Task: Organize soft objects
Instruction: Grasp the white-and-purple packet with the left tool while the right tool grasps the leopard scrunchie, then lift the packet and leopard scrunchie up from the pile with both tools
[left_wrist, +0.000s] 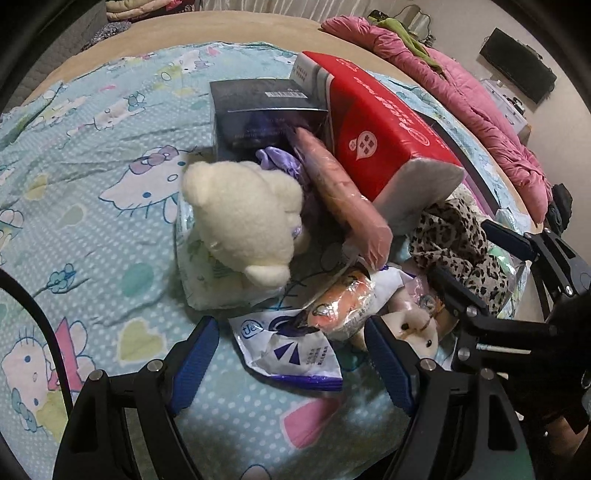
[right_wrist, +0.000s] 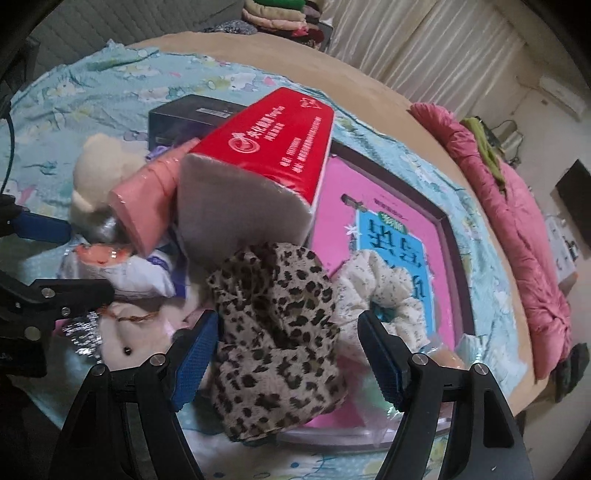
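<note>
A pile of soft things lies on a blue cartoon-print sheet (left_wrist: 92, 206). A cream plush bear (left_wrist: 243, 221) lies at the pile's left, on a white pack. A red tissue pack (left_wrist: 384, 133) leans on a pink pack (left_wrist: 343, 199). A leopard-print cloth (right_wrist: 277, 332) lies in front. My left gripper (left_wrist: 291, 362) is open, its blue pads on either side of a white-and-purple pouch (left_wrist: 295, 350). My right gripper (right_wrist: 288, 354) is open with the leopard cloth between its pads; it also shows in the left wrist view (left_wrist: 491, 266).
A dark box (left_wrist: 266, 118) stands behind the bear. A pink-and-blue book (right_wrist: 388, 236) in a dark frame lies right of the pile. A small white plush (left_wrist: 413, 325) and an orange-print packet (left_wrist: 343, 302) lie in the pile. A pink quilt (right_wrist: 517, 221) lies along the bed's right edge.
</note>
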